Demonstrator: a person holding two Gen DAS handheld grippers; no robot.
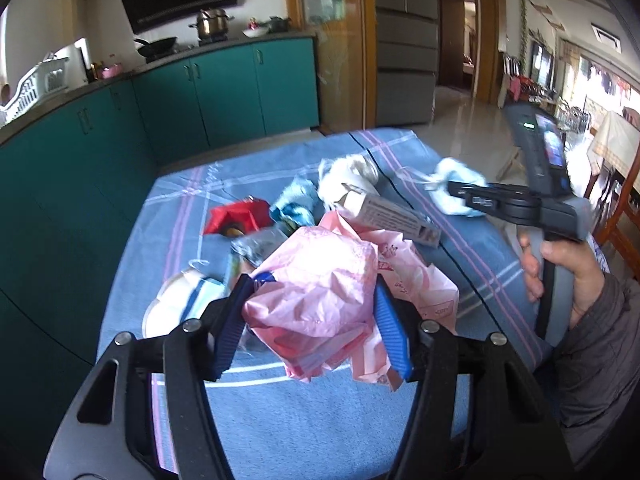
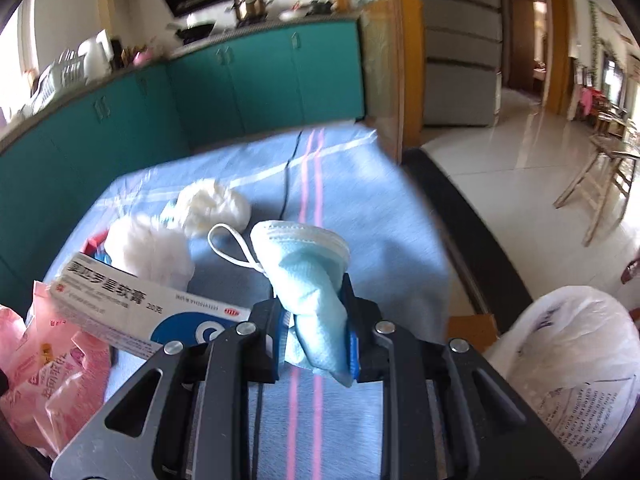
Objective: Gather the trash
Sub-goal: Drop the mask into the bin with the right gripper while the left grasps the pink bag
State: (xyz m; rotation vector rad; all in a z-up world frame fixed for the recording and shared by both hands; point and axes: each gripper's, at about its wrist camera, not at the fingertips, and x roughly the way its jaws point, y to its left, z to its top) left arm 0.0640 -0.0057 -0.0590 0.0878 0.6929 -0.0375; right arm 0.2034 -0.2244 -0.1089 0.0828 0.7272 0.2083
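Note:
A crumpled pink plastic bag [image 1: 328, 272] sits between the blue pads of my left gripper [image 1: 310, 320], which is shut on it and holds it just above the blue checked tablecloth [image 1: 280, 420]. The same pink bag [image 2: 52, 364] shows at the lower left of the right wrist view. My right gripper [image 2: 314, 312] is shut on a light blue face mask [image 2: 300, 248], whose white ear loop dangles to the left. In the left wrist view that right gripper [image 1: 472, 200] hangs over the table's right side with the mask [image 1: 452, 176], held by a person's hand [image 1: 560, 272].
More litter lies on the cloth: a medicine box [image 1: 392, 216], a red wrapper [image 1: 236, 216], a blue foil wrapper [image 1: 294, 204], white tissue [image 1: 344, 176] and a white mask [image 1: 180, 300]. A white plastic bag [image 2: 572, 344] stands past the table's right edge. Teal cabinets [image 1: 224, 92] run behind.

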